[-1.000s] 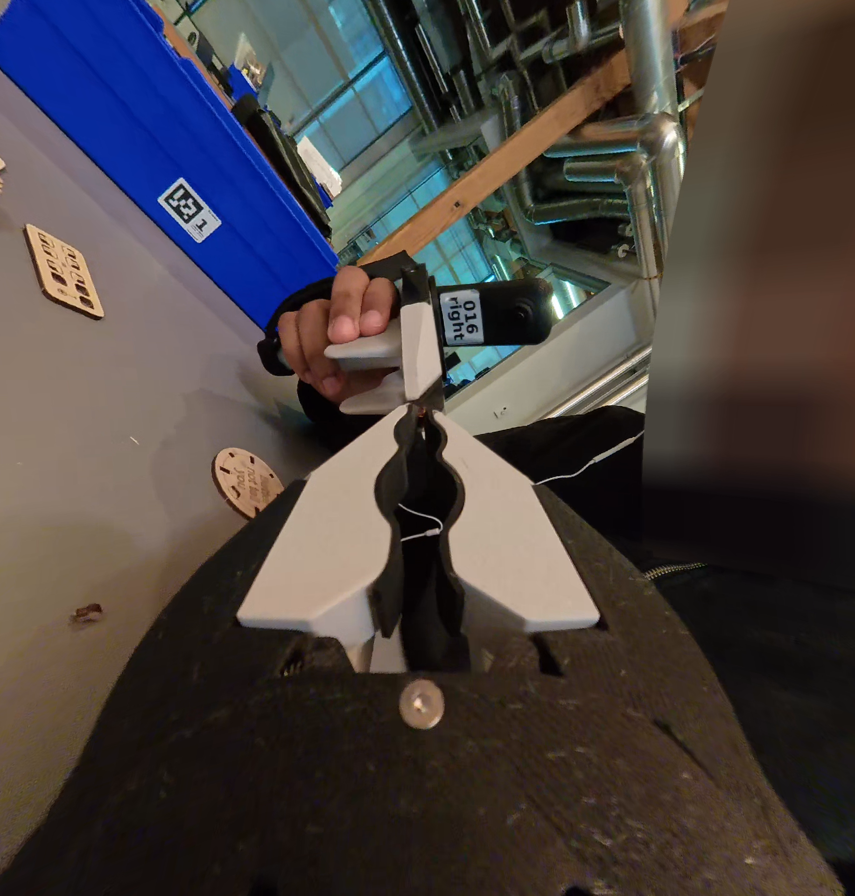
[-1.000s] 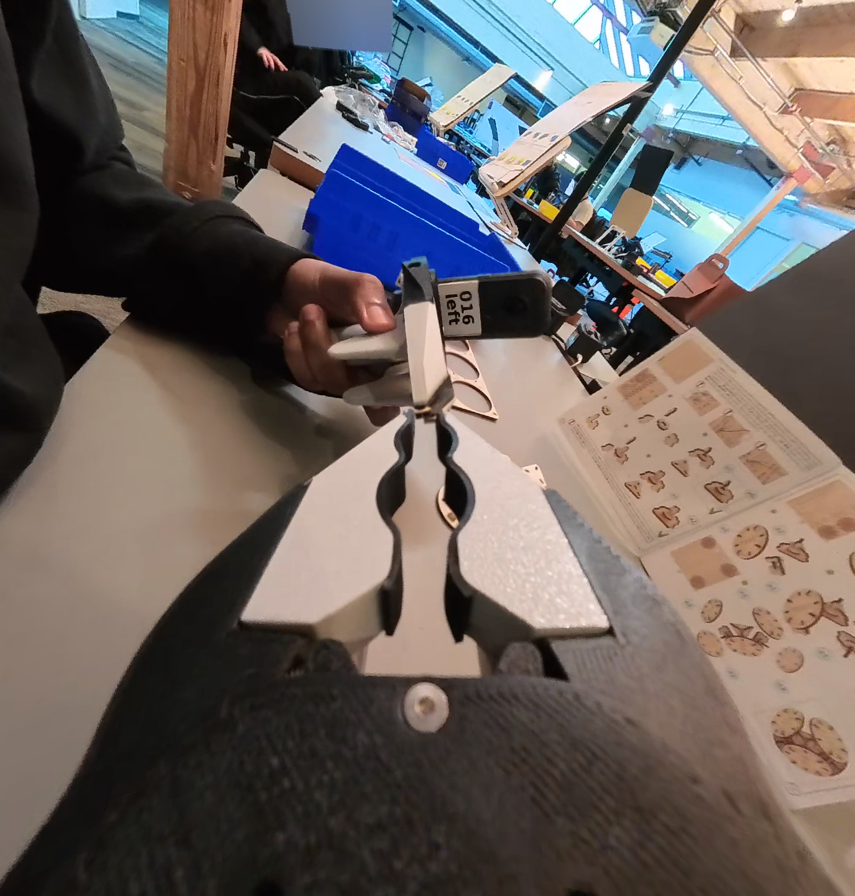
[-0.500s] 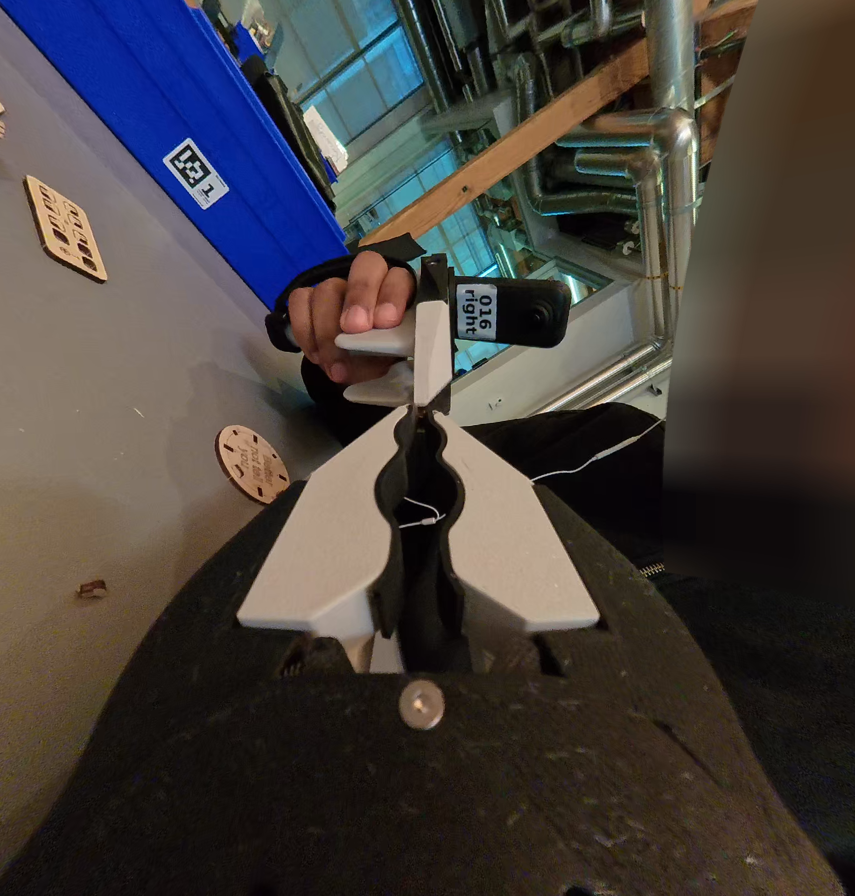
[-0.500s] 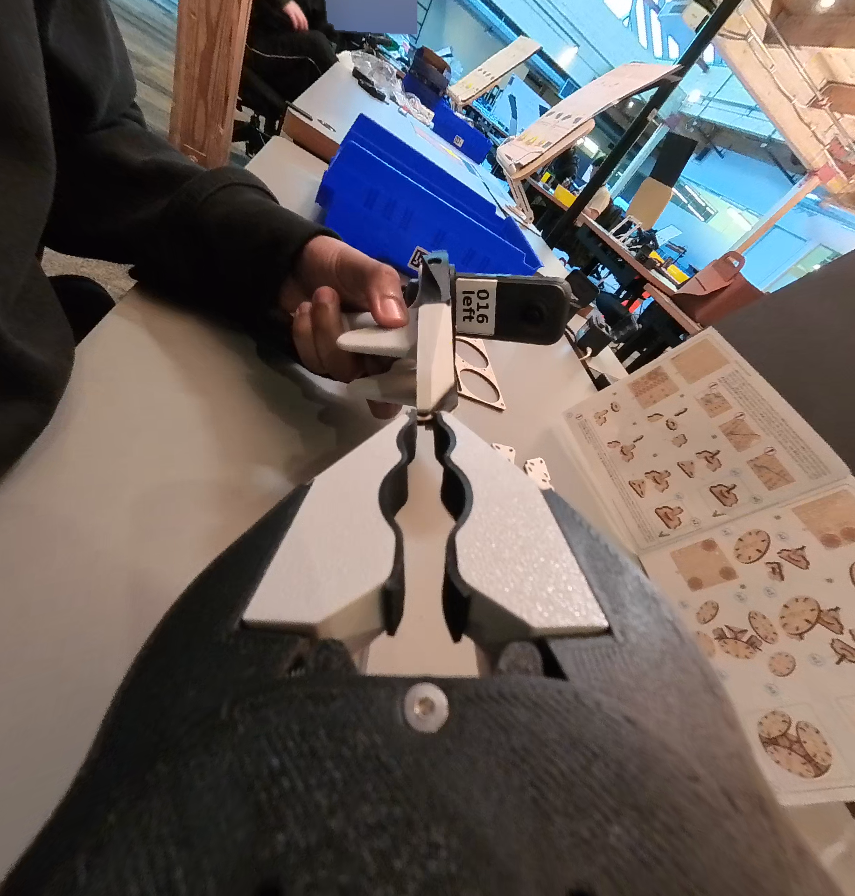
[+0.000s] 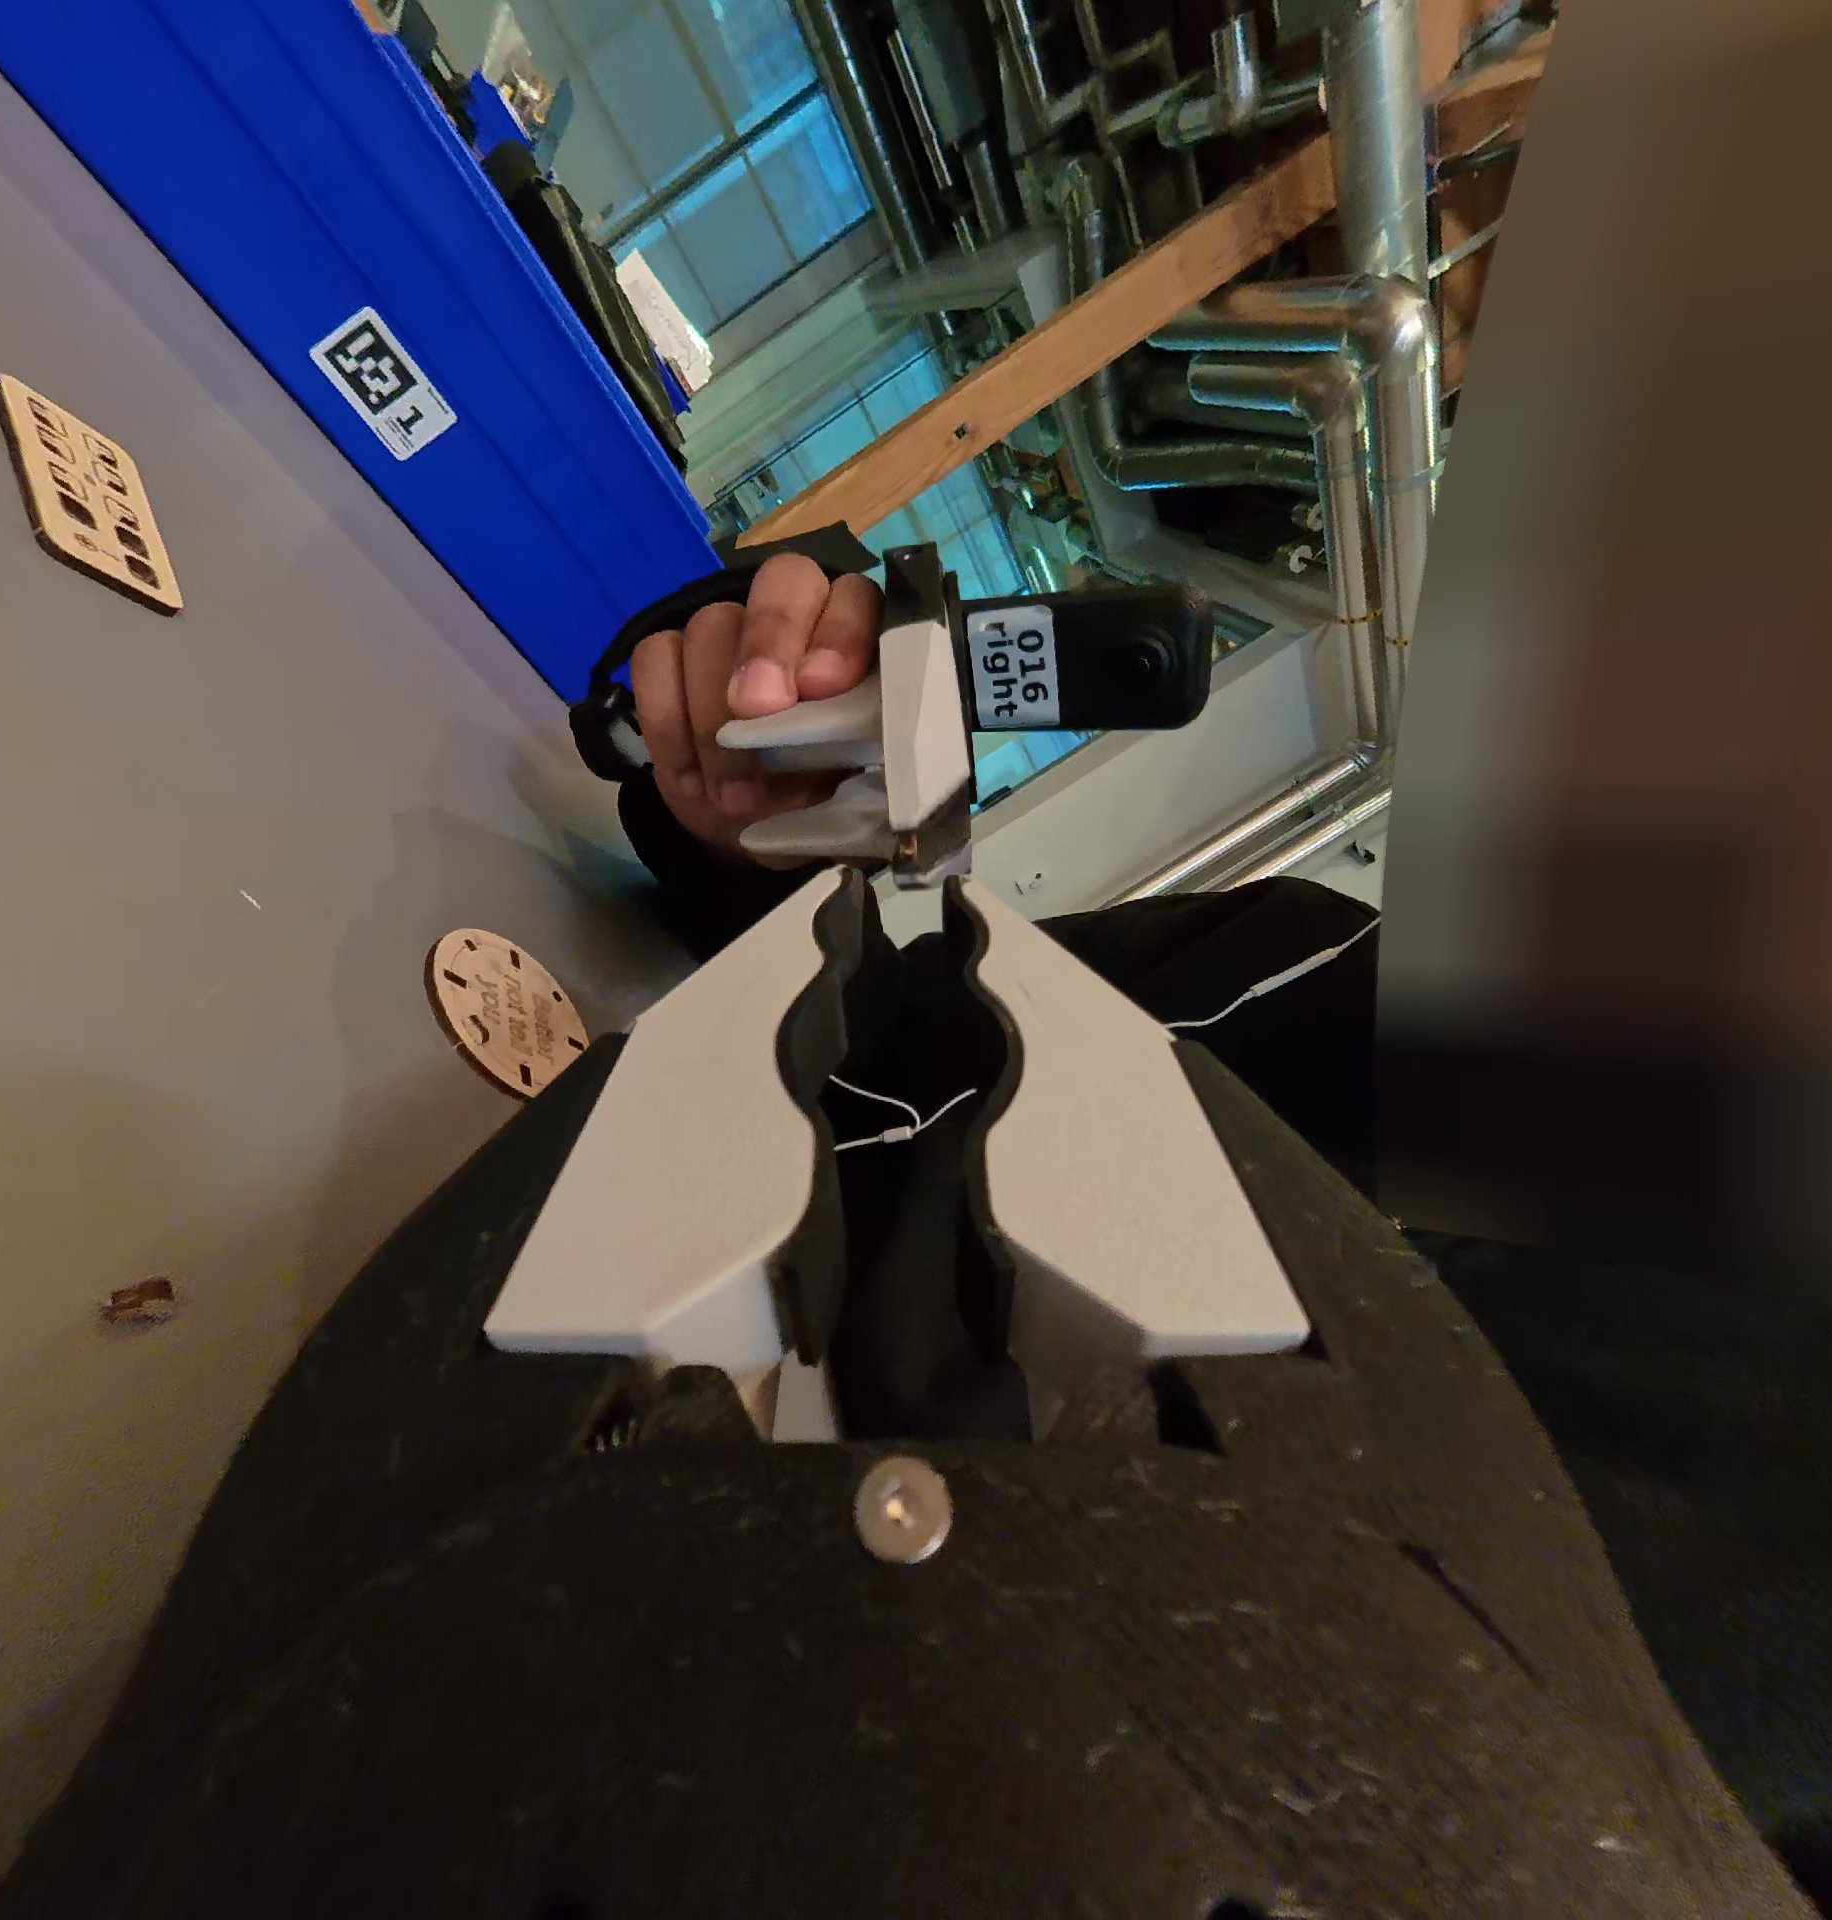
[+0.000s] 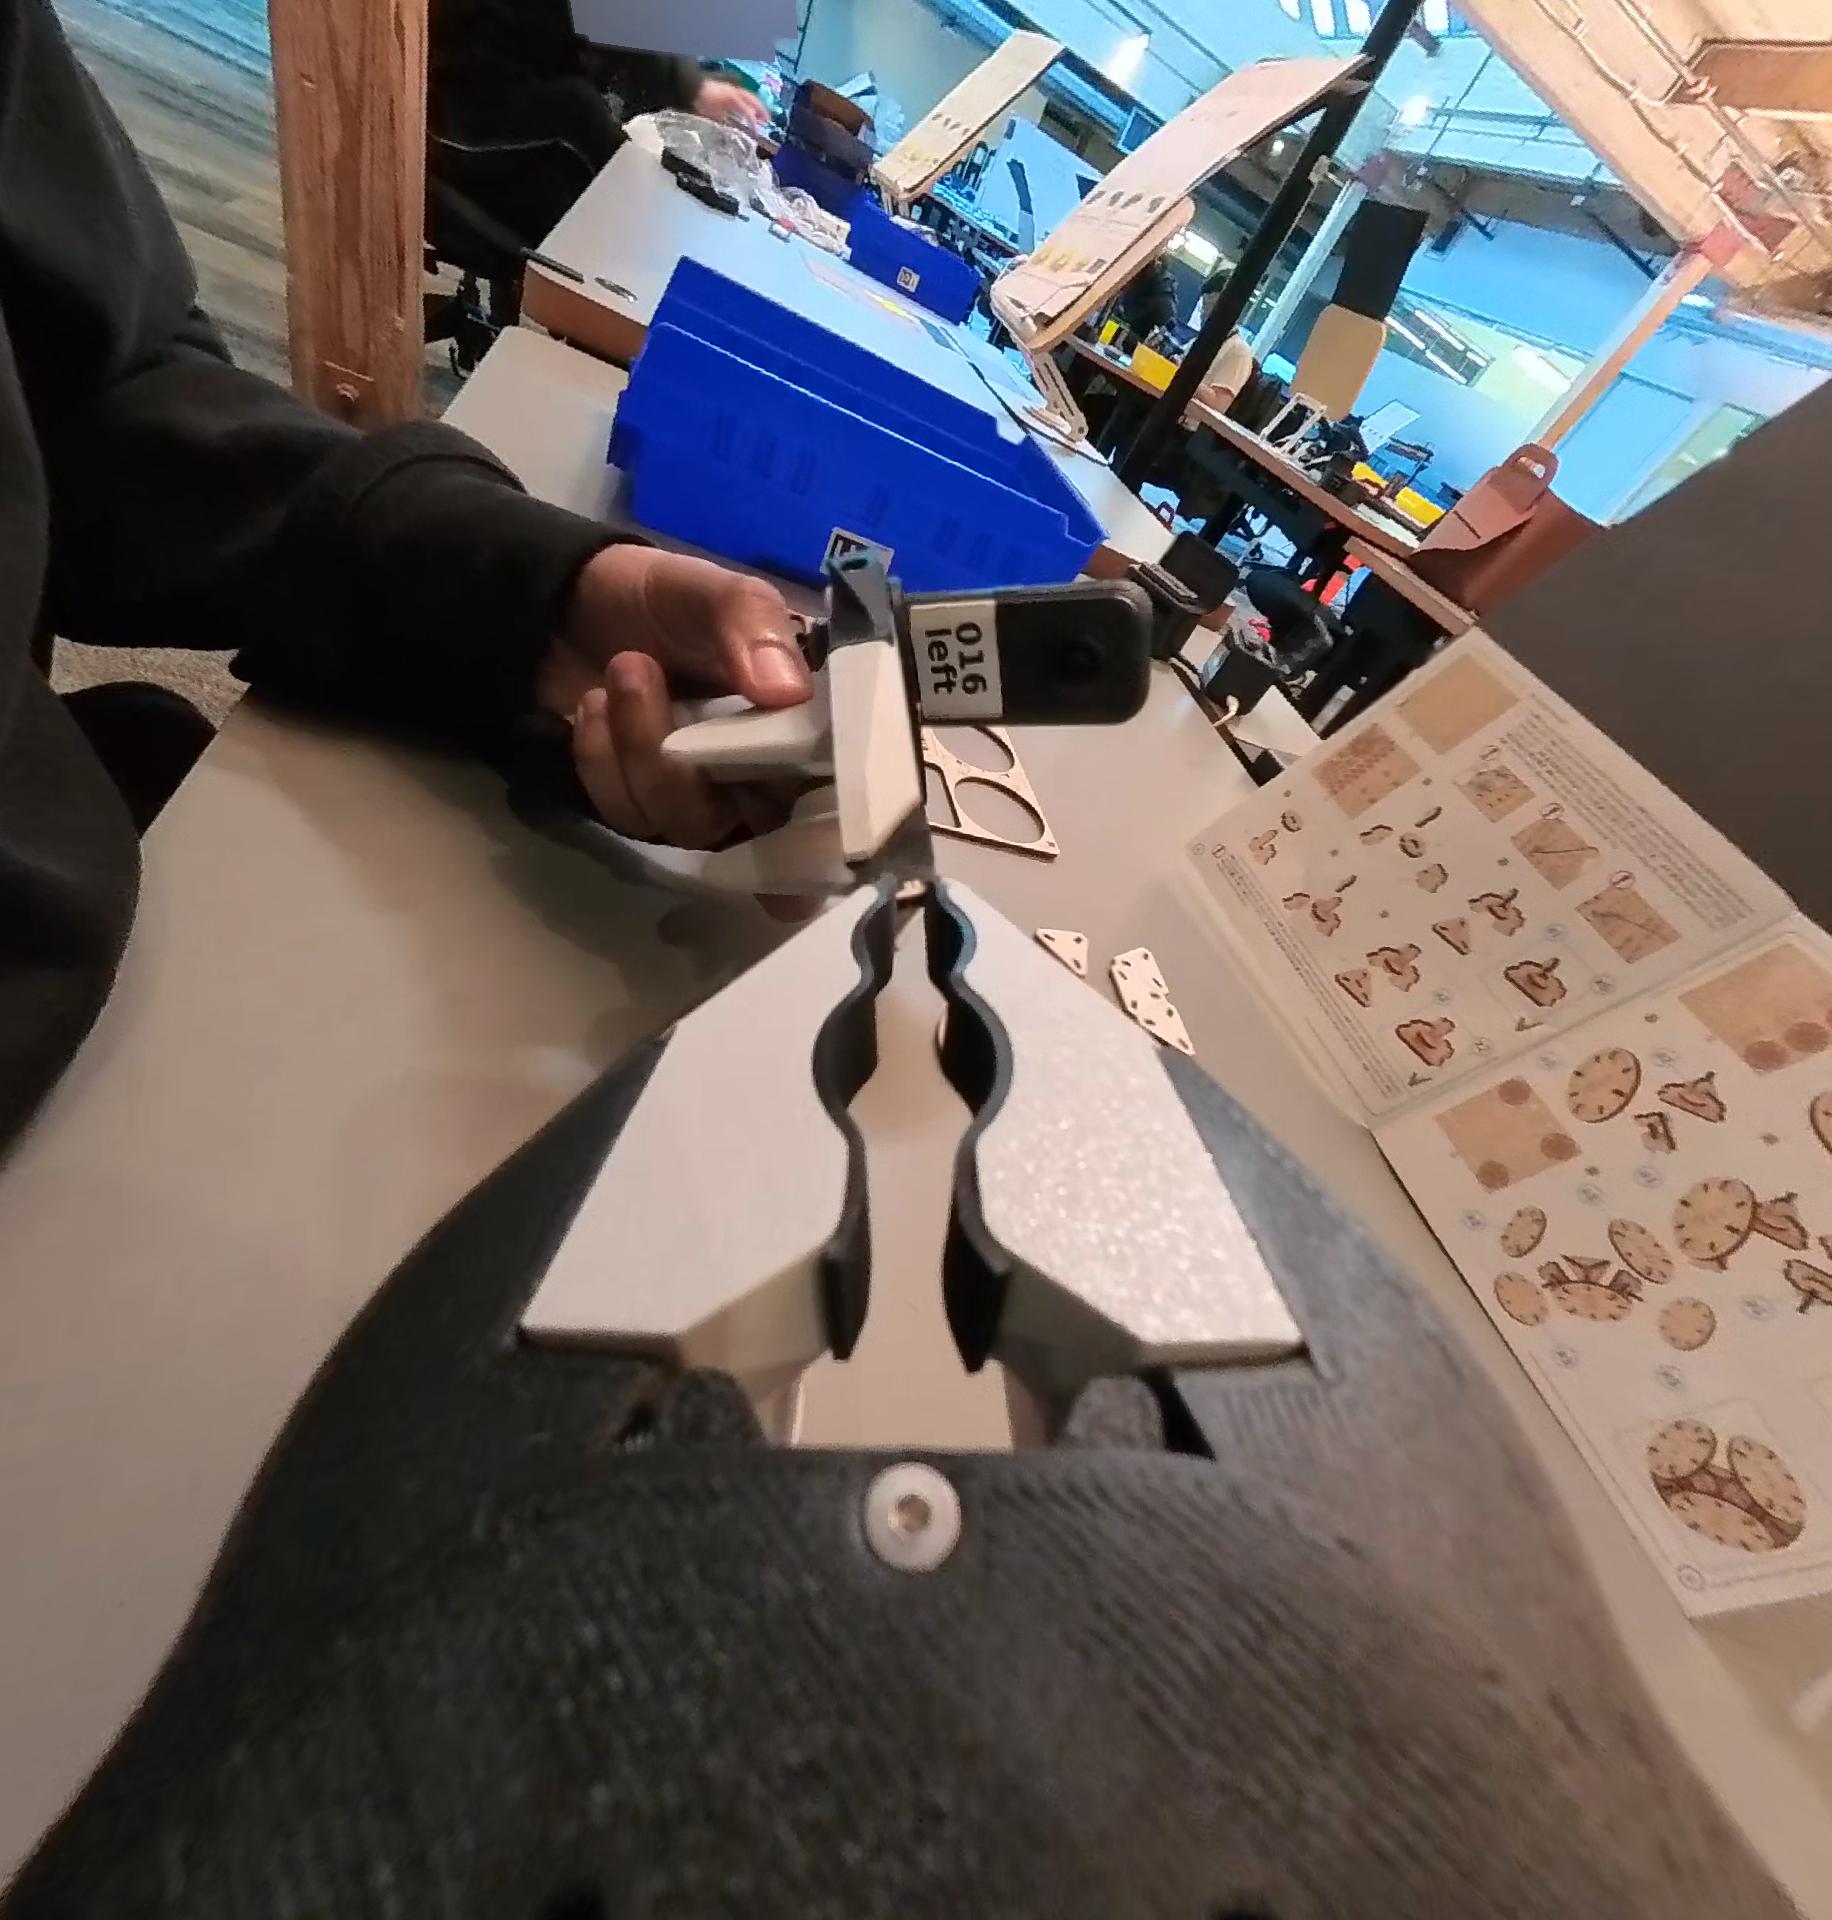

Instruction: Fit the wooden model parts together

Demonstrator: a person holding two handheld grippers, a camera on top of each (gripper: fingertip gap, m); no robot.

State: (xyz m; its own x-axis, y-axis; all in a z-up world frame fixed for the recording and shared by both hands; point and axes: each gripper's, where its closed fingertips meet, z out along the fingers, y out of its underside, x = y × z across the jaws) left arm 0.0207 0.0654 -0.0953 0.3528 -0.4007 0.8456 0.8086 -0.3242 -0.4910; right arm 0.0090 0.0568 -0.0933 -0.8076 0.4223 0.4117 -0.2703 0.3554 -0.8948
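Little shows of the piece (image 6: 910,888): only a tan sliver at the tips of the right gripper (image 6: 907,902). The two pads stand nearly together and pinch it, and its shape and edges cannot be made out. The left gripper (image 5: 901,888) meets it tip to tip above the table (image 5: 216,831). Its jaws are parted with nothing between them, and the right gripper's tip with the tan speck sits just beyond the gap. Both black gripper bodies fill the lower half of their views and hide the table beneath them. The right hand (image 5: 746,707) and the left hand (image 6: 673,707) wrap the handles, so the triggers are partly covered. A disc (image 5: 505,1013) of wood lies on the table, half hidden behind the left gripper's body. A thin white cord (image 5: 896,1127) shows only where it crosses the opening between the fingers. A slotted card (image 5: 86,494) and a small dark chip (image 5: 141,1299) lie apart on the grey surface. A blue bin (image 5: 424,260) bearing a square marker runs off the frame. In the right view a booklet (image 6: 1566,1091) lies open and is cut off at the edge. Two small plates (image 6: 1151,982) lie near it, and a sheet (image 6: 985,805) with oval holes lies partly behind the left gripper. Beyond are a wooden post (image 6: 351,208), further tables, metal pipes (image 5: 1359,312) and a beam (image 5: 1099,343) under the ceiling.
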